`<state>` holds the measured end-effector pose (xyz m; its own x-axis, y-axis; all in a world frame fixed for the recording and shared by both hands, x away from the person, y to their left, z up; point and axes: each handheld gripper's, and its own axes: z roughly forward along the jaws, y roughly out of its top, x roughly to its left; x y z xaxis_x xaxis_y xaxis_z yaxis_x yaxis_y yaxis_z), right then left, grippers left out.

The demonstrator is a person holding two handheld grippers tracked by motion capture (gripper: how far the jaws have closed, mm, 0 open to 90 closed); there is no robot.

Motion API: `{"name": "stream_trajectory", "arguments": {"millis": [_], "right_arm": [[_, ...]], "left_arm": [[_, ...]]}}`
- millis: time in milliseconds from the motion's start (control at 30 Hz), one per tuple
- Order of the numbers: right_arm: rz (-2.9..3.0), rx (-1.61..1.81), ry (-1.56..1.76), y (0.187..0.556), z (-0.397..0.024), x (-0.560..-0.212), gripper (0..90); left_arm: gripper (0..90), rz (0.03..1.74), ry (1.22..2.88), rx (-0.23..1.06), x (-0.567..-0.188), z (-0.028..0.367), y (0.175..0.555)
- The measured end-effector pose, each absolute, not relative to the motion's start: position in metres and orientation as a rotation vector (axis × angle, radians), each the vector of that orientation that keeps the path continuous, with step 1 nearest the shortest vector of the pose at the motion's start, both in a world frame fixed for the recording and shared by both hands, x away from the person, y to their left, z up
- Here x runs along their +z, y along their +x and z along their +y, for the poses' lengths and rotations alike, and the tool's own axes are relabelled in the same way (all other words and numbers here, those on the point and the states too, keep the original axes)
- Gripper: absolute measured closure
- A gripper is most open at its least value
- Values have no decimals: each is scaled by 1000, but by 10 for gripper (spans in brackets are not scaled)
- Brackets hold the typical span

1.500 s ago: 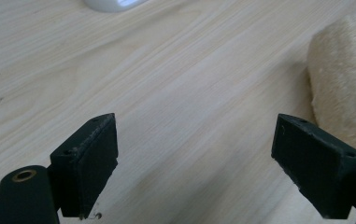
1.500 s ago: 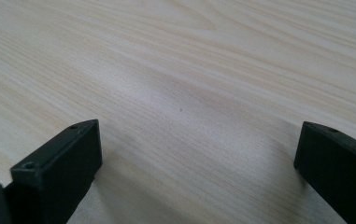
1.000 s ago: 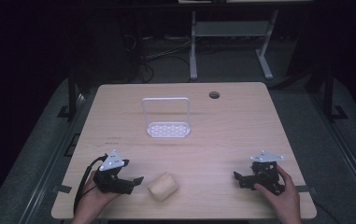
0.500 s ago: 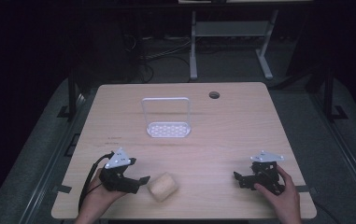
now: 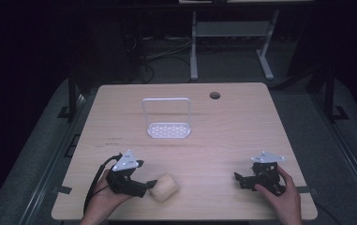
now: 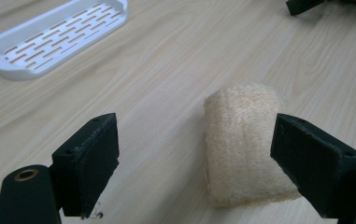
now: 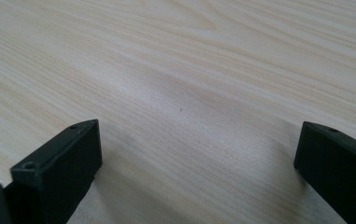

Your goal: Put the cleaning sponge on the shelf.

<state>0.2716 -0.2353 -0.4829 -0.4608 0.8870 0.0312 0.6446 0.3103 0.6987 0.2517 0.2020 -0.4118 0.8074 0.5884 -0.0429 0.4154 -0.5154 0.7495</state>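
Item: loofah sponge [image 5: 164, 187], lower left of frame, on table [image 5: 223, 136]. Left gripper [image 6: 194, 163]: released, 2 jaws straddling it, 1 nearly touching. Right gripper [image 5: 242, 181]: released, idle lower right. Step: approach. Next, likely: centre, clench, lift toward white rack [image 5: 168, 130].

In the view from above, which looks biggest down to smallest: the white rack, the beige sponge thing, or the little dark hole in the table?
1. White slotted plastic rack with a tall wire handle, farther from the camera yet clearly largest.
2. Beige loofah sponge roll, nearer the camera, so it may look enlarged.
3. Small round dark hole in the wooden table, smallest.
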Motion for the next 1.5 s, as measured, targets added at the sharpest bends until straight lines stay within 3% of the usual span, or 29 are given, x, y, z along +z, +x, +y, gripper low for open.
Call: {"name": "stream_trajectory", "arguments": {"millis": [1500], "right_arm": [[2223,930,1370,272,-235,-483,7]], "left_arm": [[128,651,2255,242,-431,160,236]]}}
